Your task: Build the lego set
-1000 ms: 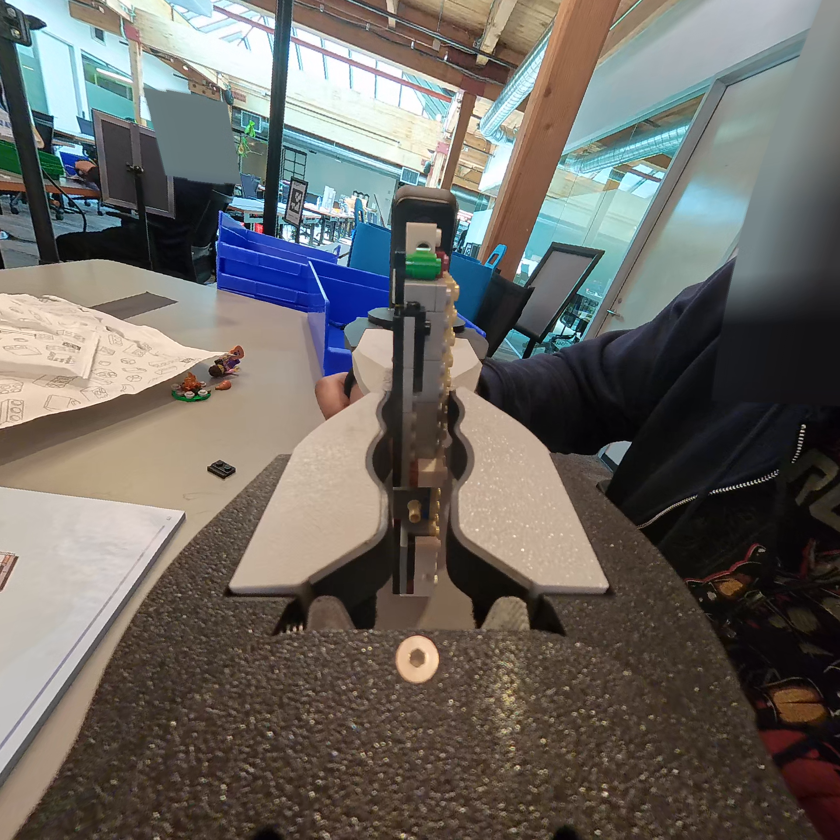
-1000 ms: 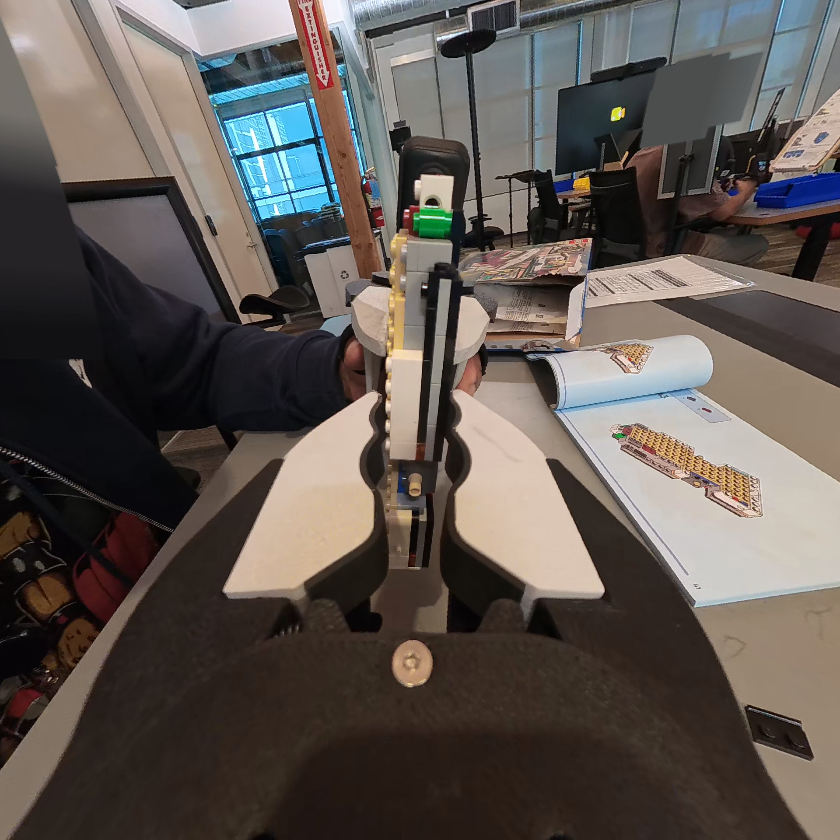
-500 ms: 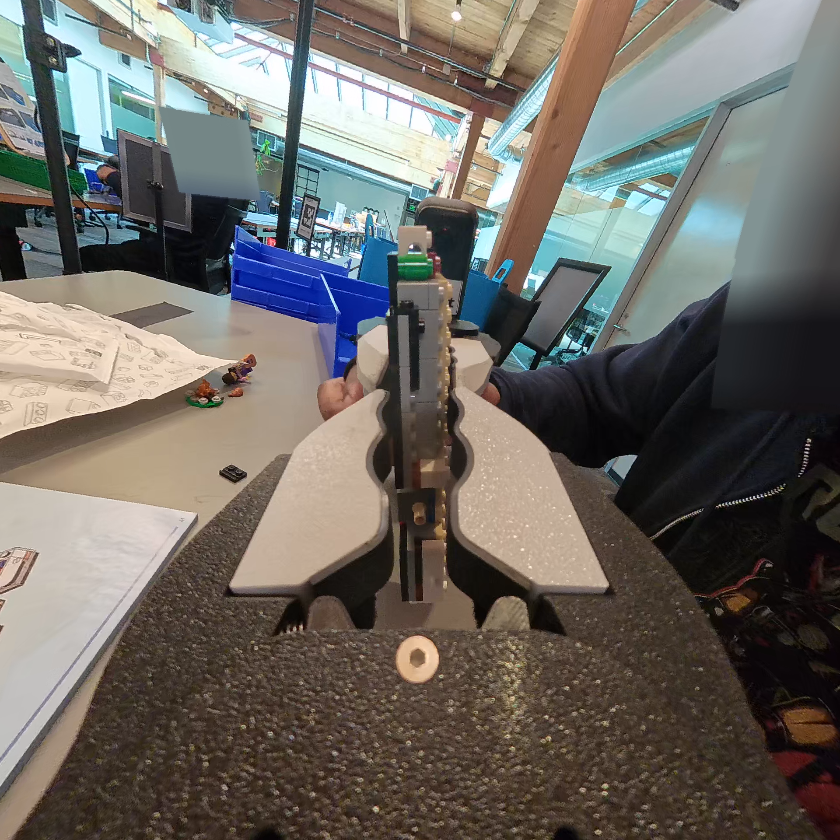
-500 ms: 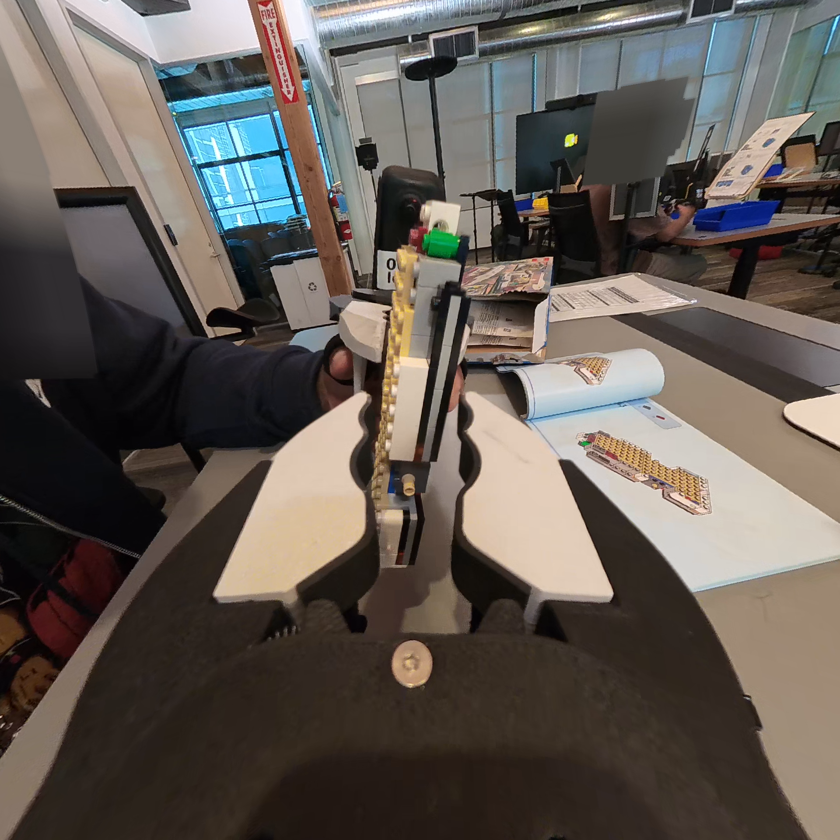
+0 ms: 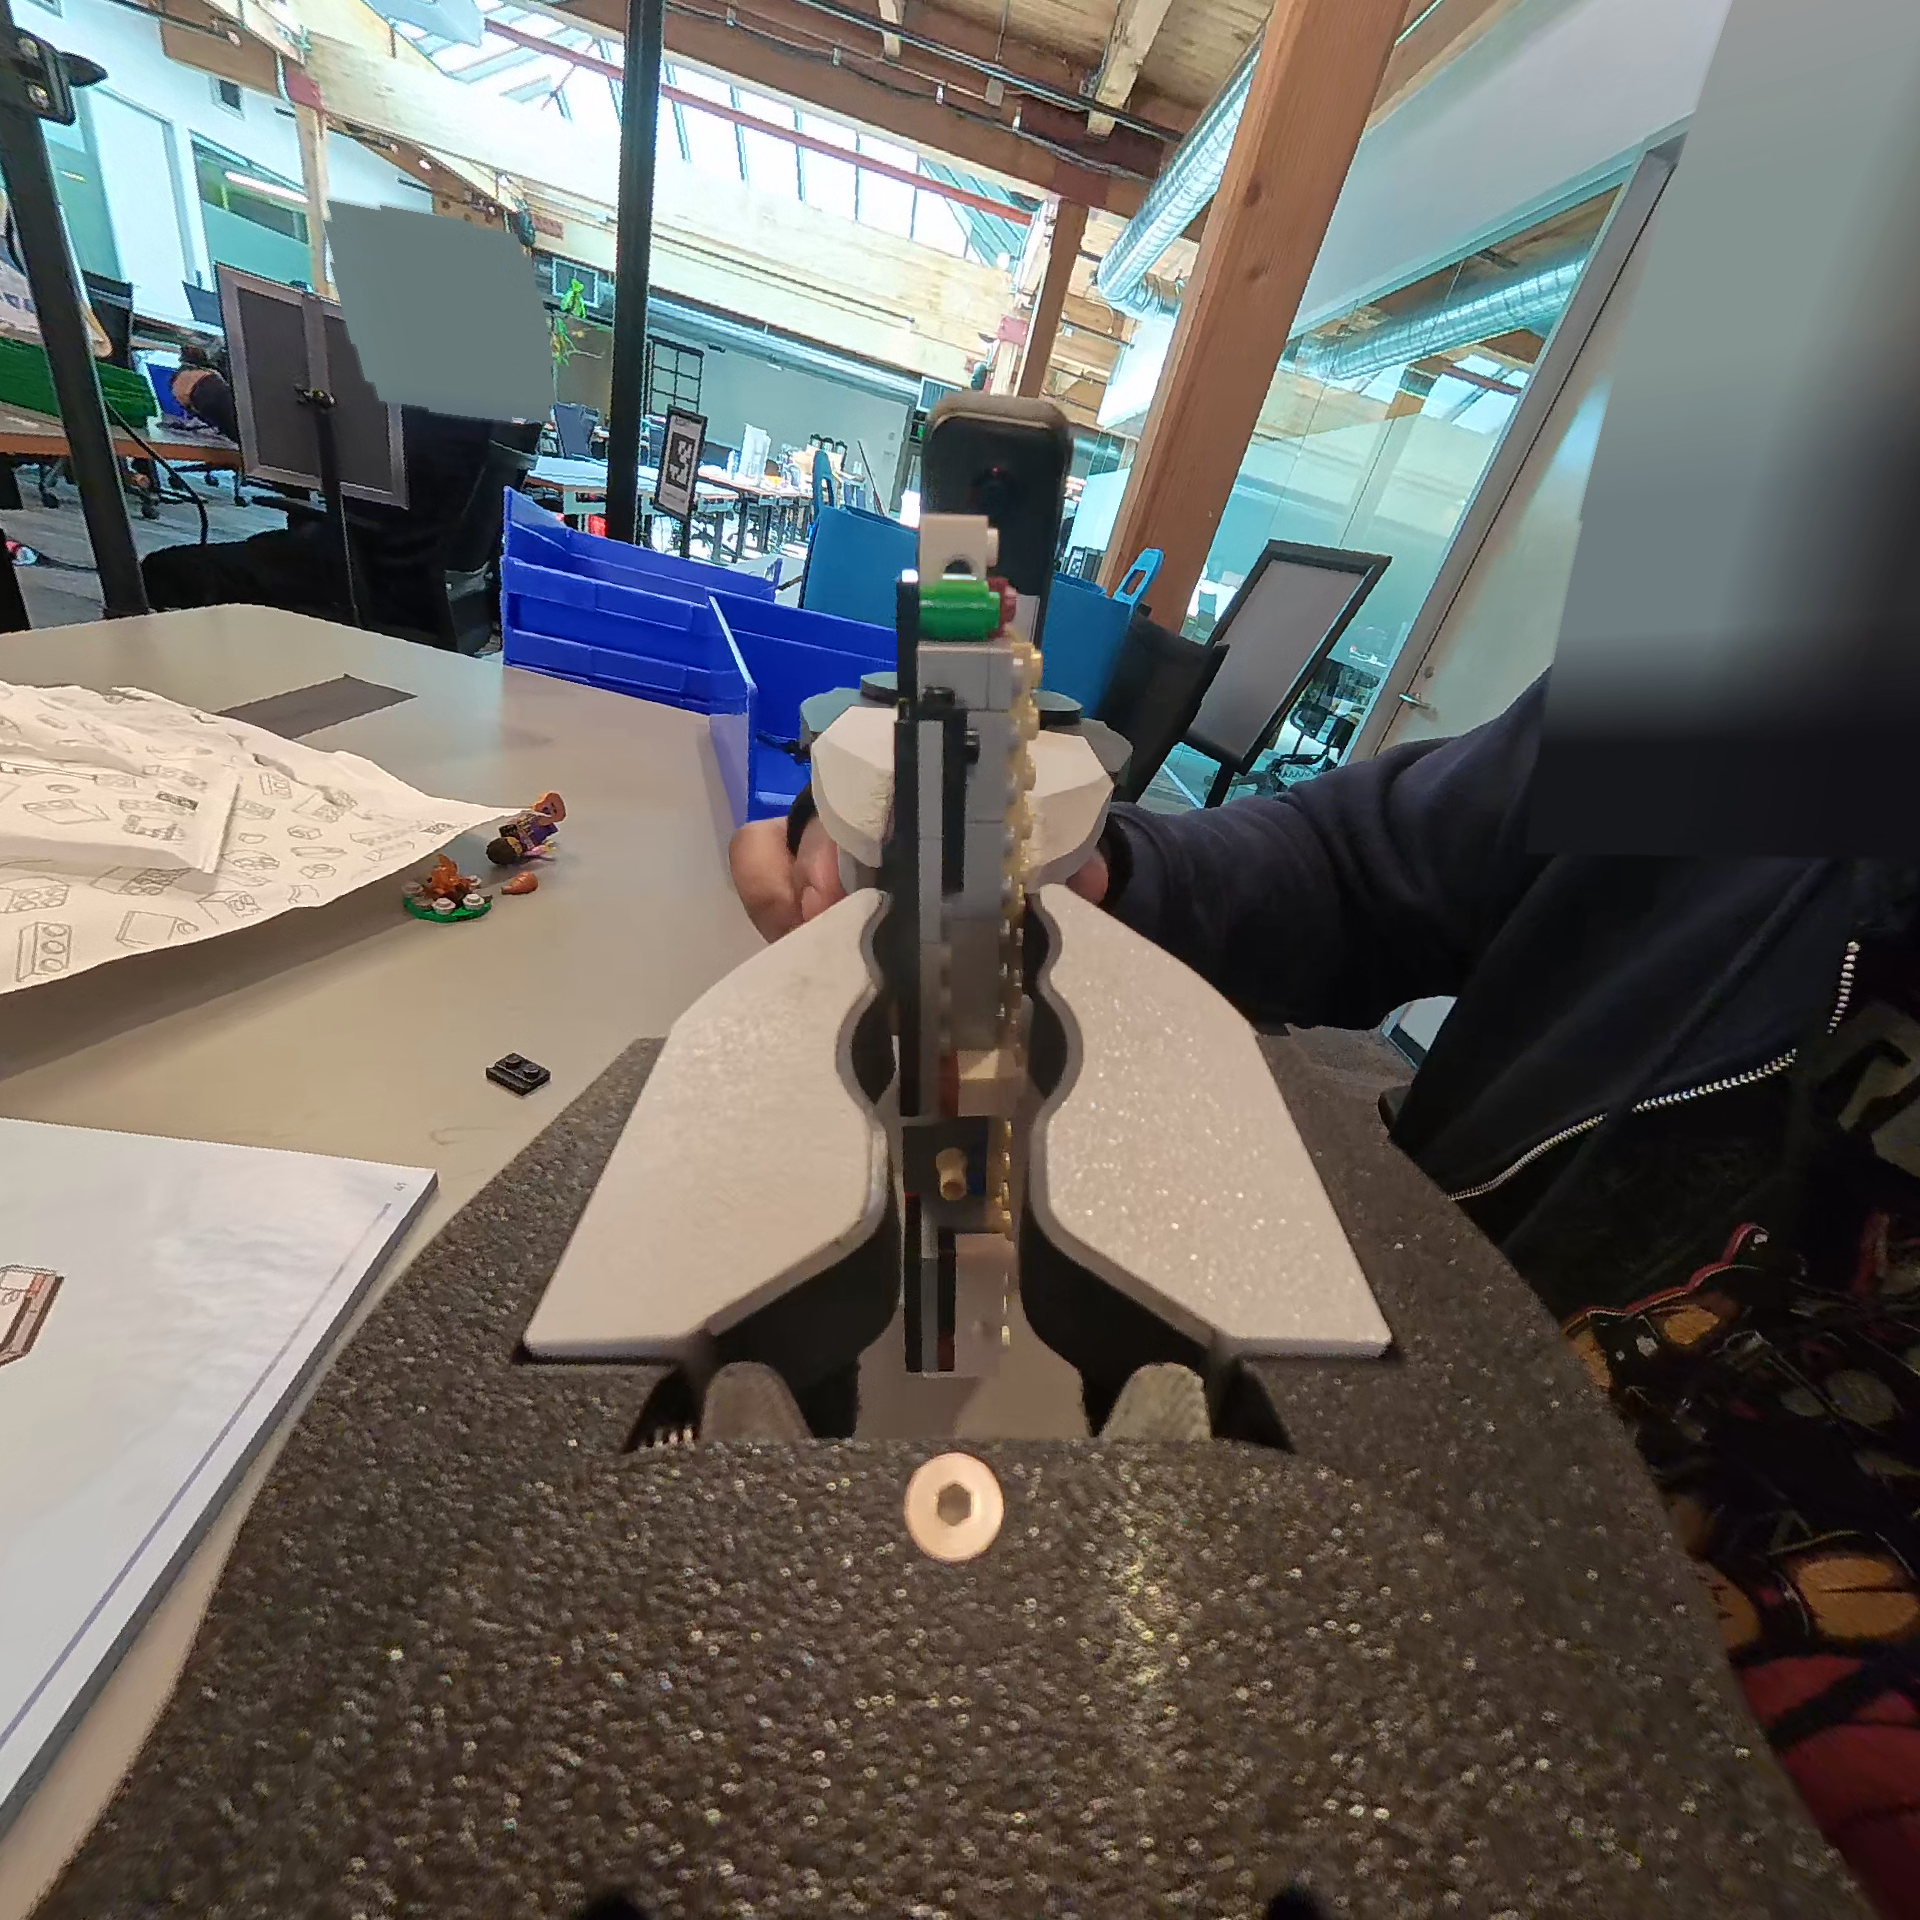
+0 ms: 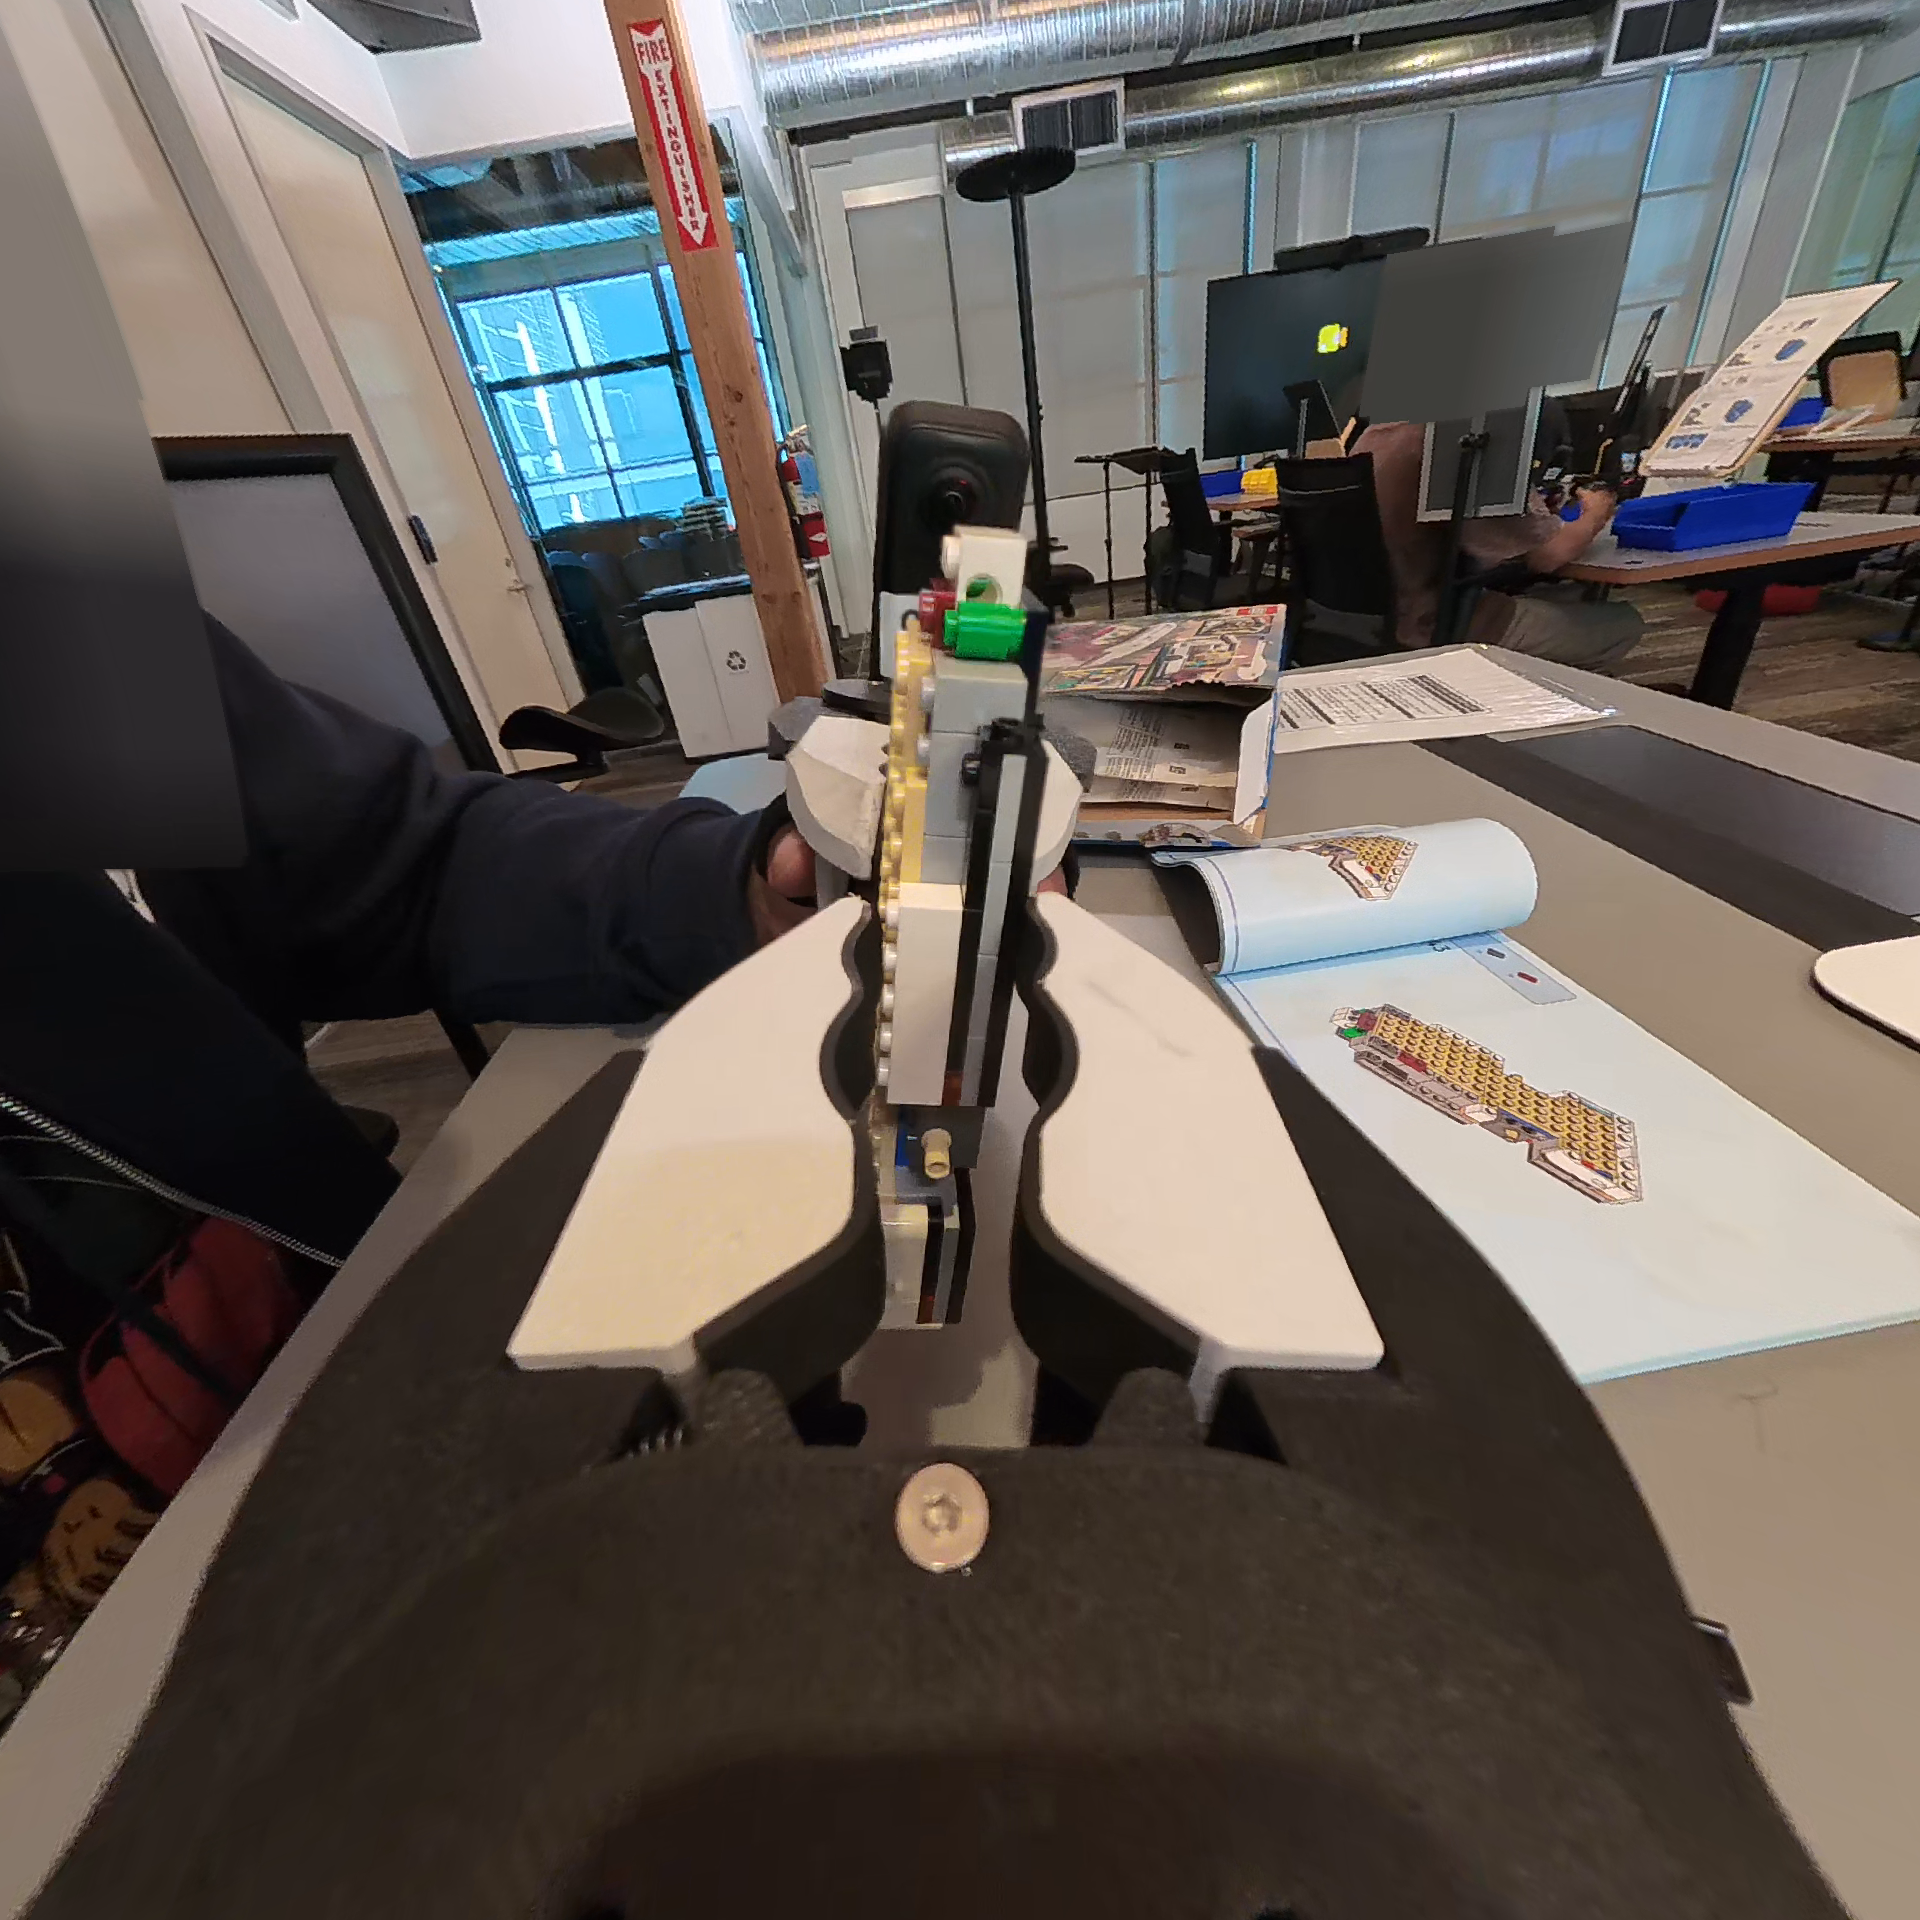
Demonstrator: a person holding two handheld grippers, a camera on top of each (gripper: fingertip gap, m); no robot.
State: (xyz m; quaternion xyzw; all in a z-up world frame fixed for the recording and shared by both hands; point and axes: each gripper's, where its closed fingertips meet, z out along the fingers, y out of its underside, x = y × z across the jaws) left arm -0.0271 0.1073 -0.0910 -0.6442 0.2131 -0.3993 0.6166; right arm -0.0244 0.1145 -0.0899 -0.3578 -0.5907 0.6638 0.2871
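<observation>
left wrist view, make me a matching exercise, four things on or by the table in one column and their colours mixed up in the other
Things:
1. storage bins
2. loose small plate on the table
3. round base under the little campfire build
4. sleeve of the person holding the far gripper

Colours:
A. green
B. dark navy
C. black
D. bright blue

Pairs: 1-D, 2-C, 3-A, 4-B

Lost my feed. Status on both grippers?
Left gripper and right gripper face each other, fingers shut on one brick assembly. Booklet on table, clear.
</observation>
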